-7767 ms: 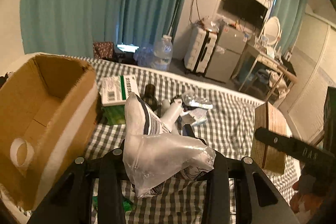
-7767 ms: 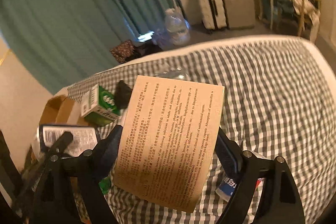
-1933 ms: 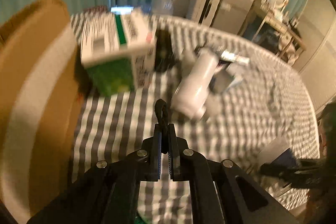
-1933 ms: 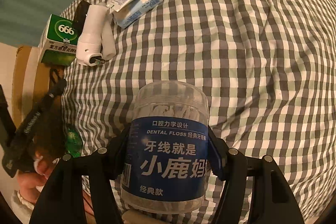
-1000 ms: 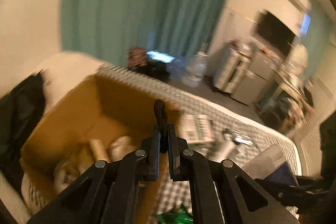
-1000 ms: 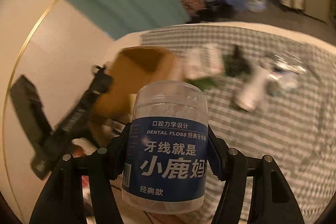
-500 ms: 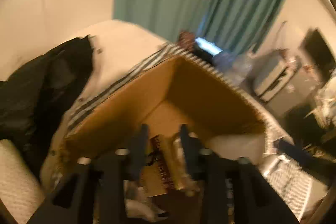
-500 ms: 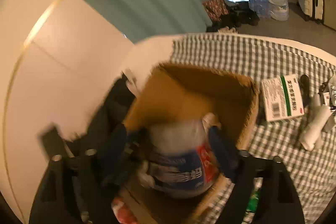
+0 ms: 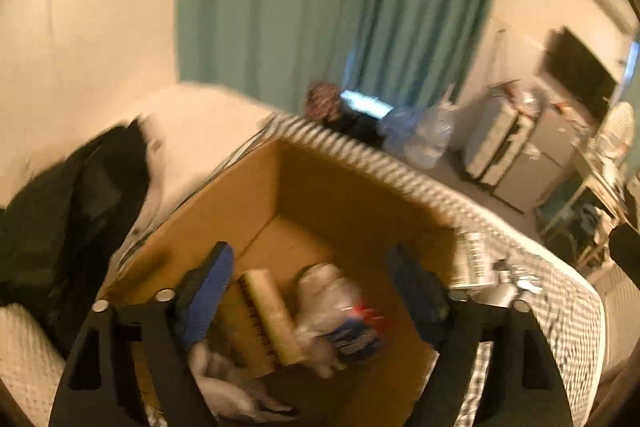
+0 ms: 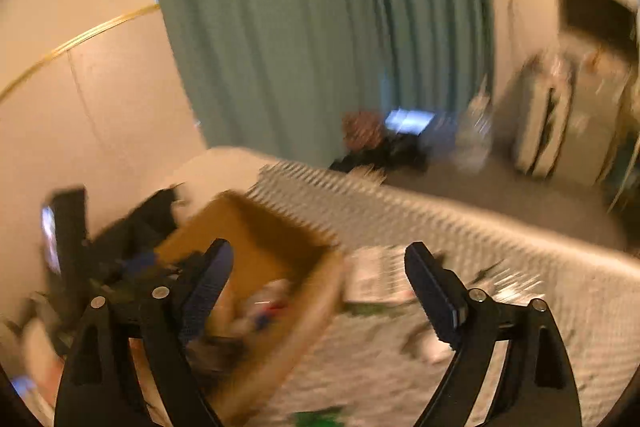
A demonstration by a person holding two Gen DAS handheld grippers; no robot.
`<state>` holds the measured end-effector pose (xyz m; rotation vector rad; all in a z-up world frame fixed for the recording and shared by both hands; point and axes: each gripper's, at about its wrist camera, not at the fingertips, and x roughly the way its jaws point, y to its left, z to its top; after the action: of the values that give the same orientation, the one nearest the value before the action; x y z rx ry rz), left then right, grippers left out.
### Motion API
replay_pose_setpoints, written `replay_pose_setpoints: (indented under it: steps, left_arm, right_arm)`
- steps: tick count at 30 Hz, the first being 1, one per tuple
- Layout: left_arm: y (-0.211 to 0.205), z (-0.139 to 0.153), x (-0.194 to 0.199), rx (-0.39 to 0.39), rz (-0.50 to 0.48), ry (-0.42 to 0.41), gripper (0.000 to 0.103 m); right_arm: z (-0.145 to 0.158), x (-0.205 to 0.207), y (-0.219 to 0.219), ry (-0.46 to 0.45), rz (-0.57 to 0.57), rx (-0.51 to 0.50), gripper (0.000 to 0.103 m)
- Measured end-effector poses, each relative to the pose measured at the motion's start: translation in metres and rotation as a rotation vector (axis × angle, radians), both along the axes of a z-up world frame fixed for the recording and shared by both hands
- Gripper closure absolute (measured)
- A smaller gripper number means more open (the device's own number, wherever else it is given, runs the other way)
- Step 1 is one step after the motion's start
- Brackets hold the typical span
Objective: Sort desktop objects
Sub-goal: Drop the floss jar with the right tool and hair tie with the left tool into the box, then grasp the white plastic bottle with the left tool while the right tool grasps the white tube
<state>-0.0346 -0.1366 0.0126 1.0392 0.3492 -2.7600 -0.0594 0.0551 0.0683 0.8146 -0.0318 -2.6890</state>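
Note:
An open cardboard box (image 9: 320,199) stands on the checked cloth under my left gripper (image 9: 310,253). Its jaws are opening wide and nothing is between them. Inside the box lie the blue-labelled dental floss jar (image 9: 344,323), a tan carton (image 9: 268,315) and a white plastic bag (image 9: 224,387). My right gripper (image 10: 318,249) hangs above the box's near wall (image 10: 316,303). Its jaws are also opening, and they are empty. This view is heavily blurred. A green-and-white carton (image 10: 376,279) lies on the cloth just right of the box.
A black garment (image 9: 72,211) lies left of the box on the white bedding. A white tube and small packets (image 9: 508,279) lie beyond the carton. Teal curtains, a water jug (image 9: 428,139), a suitcase and a desk stand past the bed's far edge.
The right gripper has let go of the dental floss jar, which now lies in the box, and has lifted away. The left gripper went from shut to wide open over the box.

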Motion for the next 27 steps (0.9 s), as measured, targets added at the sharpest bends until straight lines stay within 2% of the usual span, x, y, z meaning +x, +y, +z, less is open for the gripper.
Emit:
replay_pose_setpoints:
  steps: [1,3,4,6,9,11,14,17,22,24,27]
  left_arm:
    - [0.012,0.007,0.005,-0.006,-0.023,0.042,0.010]
    - [0.031,0.015,0.013,-0.012,-0.068,0.097,0.004]
    - [0.045,0.020,0.018,-0.022,-0.099,0.124,0.001]
    - [0.065,0.024,0.025,-0.028,-0.129,0.150,0.000]
    - [0.095,0.020,0.025,0.008,-0.184,0.151,0.000]
    - [0.116,0.009,0.019,0.020,-0.228,0.120,0.000]
    - [0.150,-0.013,0.004,-0.017,-0.285,0.064,0.000]
    - [0.186,-0.039,-0.013,-0.088,-0.362,-0.005,0.000]
    - [0.238,-0.081,-0.037,-0.203,-0.451,-0.089,0.000]
    - [0.252,-0.094,-0.046,-0.200,-0.498,-0.123,0.000]
    - [0.263,-0.111,-0.059,-0.190,-0.515,-0.166,0.000]
  right_arm:
    - [0.003,0.009,0.014,0.048,-0.025,0.012,0.002]
    - [0.006,0.024,0.043,0.126,-0.062,0.028,0.000]
    - [0.005,0.029,0.056,0.135,-0.076,0.046,0.000]
    - [-0.001,0.030,0.083,0.102,-0.113,0.073,0.000]
    - [-0.016,0.023,0.120,0.004,-0.147,0.043,0.000]
    - [-0.037,0.018,0.153,-0.065,-0.165,-0.038,0.000]
    - [-0.058,0.009,0.183,-0.118,-0.200,-0.113,0.000]
    - [-0.077,-0.009,0.205,-0.152,-0.237,-0.112,0.000]
    - [-0.116,-0.042,0.228,-0.226,-0.254,-0.227,0.000]
    - [-0.132,-0.052,0.232,-0.244,-0.266,-0.243,0.000]
    - [-0.159,-0.072,0.235,-0.324,-0.280,-0.283,0.000]
